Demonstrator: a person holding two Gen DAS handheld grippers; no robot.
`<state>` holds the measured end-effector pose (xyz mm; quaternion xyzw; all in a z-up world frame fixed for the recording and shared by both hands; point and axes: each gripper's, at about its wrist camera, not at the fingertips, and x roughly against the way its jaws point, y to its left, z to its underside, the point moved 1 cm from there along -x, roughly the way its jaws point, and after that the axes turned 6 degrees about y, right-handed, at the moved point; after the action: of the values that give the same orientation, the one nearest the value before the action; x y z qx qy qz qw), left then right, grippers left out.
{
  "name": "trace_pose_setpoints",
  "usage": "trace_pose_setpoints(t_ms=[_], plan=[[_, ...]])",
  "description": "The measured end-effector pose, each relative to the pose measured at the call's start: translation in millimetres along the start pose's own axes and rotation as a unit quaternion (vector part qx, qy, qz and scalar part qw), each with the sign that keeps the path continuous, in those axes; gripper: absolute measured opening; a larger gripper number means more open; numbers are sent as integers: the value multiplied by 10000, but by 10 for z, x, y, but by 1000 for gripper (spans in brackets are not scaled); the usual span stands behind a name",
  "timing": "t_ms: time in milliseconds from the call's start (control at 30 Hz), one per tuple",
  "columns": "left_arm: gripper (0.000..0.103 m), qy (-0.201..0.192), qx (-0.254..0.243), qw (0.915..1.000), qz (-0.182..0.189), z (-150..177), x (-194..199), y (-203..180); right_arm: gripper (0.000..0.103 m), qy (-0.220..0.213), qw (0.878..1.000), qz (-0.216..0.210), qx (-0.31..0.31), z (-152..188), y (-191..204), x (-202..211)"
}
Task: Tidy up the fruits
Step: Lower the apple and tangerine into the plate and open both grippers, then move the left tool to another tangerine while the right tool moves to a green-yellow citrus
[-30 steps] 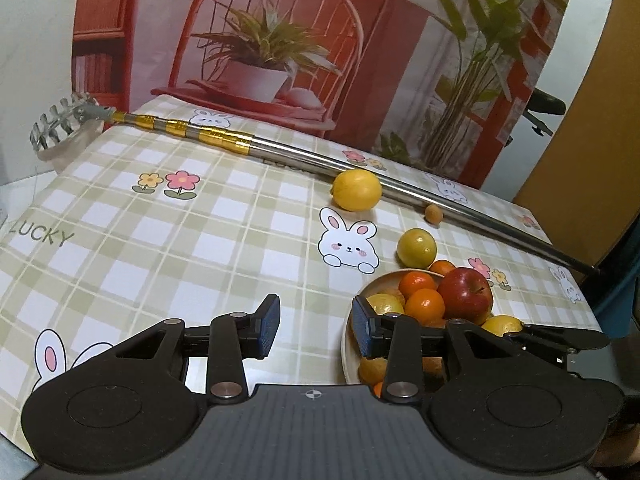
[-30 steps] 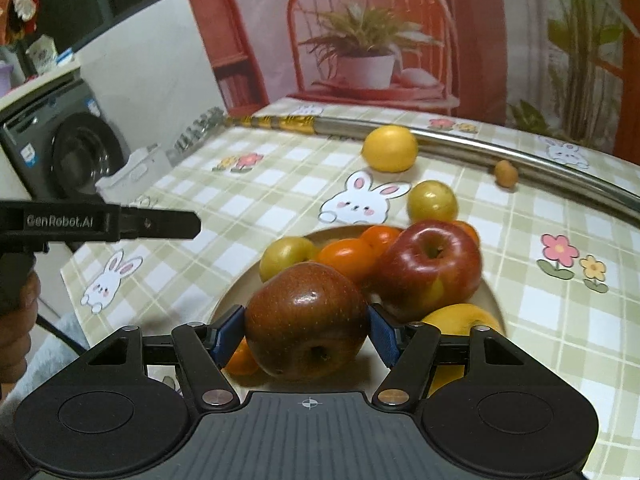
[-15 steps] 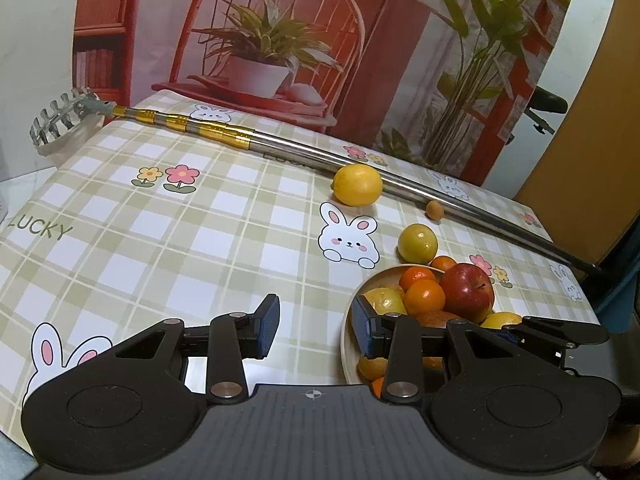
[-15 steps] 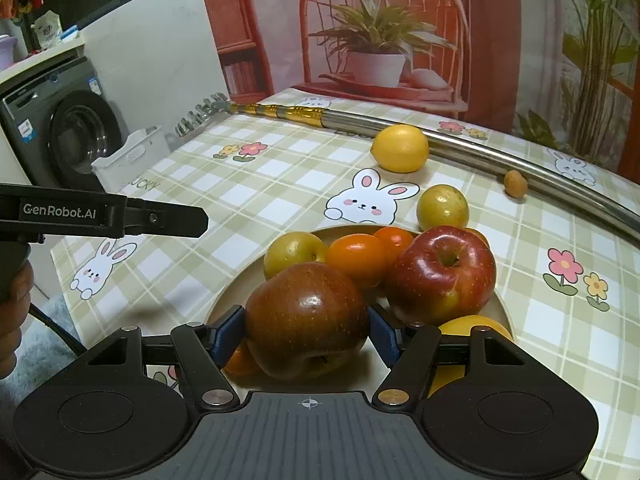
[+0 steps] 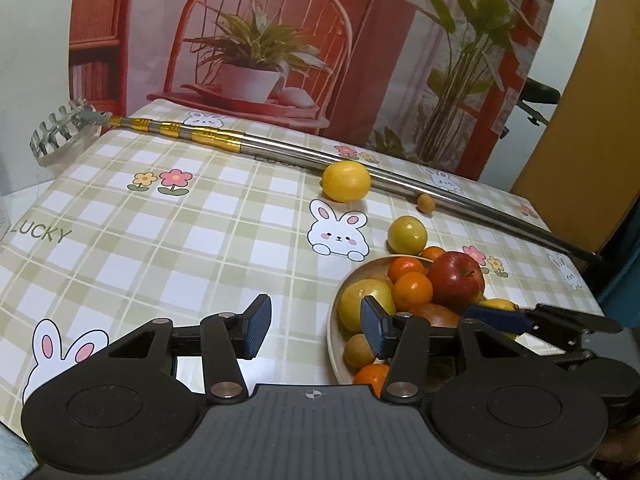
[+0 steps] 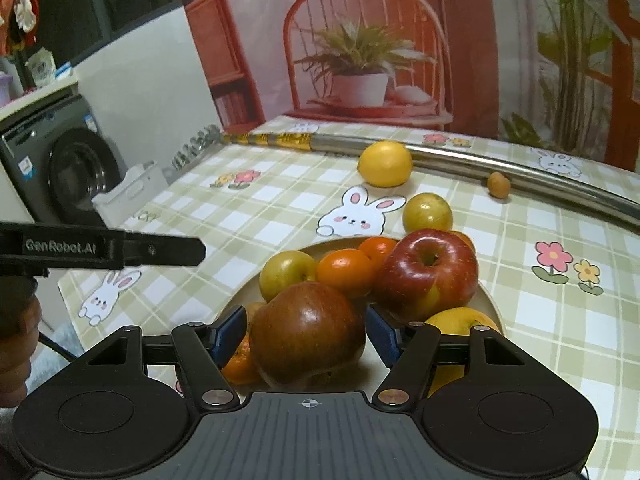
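A shallow beige bowl (image 6: 491, 301) holds a red apple (image 6: 428, 276), mandarins (image 6: 346, 270) and yellow fruits. My right gripper (image 6: 306, 334) is shut on a dark red apple (image 6: 308, 316) over the bowl's near side. On the cloth beyond lie a lemon (image 5: 346, 181), a yellow-green fruit (image 5: 407, 235) and a small brown fruit (image 5: 425, 203). My left gripper (image 5: 315, 322) hangs at the left rim of the bowl (image 5: 333, 320). Its jaws are opening, with nothing between them.
A long metal rake (image 5: 280, 148) with a gold-banded handle lies across the far side of the checked tablecloth (image 5: 160, 240). Left of the table stand a washing machine (image 6: 60, 168) and a white tray (image 6: 128, 192). A hand (image 6: 16, 344) holds the left gripper.
The left gripper's jaws have spread wider apart. The right gripper keeps its hold on the dark apple, and both hands have stayed nearly in place.
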<state>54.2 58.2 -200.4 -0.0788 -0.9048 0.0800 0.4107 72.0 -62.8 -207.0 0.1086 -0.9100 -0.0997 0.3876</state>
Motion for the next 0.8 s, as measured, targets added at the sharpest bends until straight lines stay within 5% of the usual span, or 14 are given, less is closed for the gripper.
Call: trace_pose_setpoints(t_ms=[300, 800], plan=[[52, -28, -143, 9998, -132, 93, 46, -122, 62, -1001, 9944, 233, -232, 165, -89, 379], [51, -153, -435, 9989, -56, -198, 106, -218, 63, -1676, 9818, 509, -736, 136, -509, 697]])
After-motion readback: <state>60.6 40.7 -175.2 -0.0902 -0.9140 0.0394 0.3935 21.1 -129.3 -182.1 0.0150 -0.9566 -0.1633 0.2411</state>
